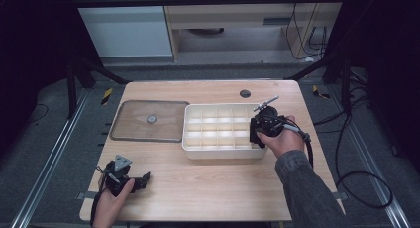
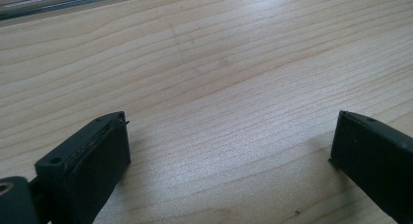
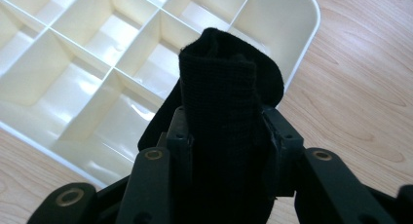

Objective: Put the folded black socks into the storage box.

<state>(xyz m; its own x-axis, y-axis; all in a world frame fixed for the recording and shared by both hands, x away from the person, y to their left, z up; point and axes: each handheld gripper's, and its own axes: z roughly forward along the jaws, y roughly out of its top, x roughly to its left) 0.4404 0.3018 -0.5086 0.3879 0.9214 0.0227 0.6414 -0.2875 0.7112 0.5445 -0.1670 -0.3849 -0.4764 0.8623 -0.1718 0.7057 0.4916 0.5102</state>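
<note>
While clamped, black cloth roll [image 3: 221,102] between right tool [image 3: 224,131] jaws.

A recording bench in a lab or workshop room

The wooden table [image 1: 208,188] stands inside a dark metal frame [image 1: 208,1], with rails [image 1: 44,163] on the grey floor at either side of it. Beyond the table's far edge are a pale cabinet [image 1: 233,25] and hanging cables [image 1: 317,37]; striped tape [image 1: 106,95] marks the floor near its far left corner.

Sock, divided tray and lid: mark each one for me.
sock [image 3: 219,87], right gripper view, on its rolled top between the jaws
divided tray [image 1: 190,147], high view, on its near left wall
lid [image 1: 133,121], high view, on its clear panel
</note>
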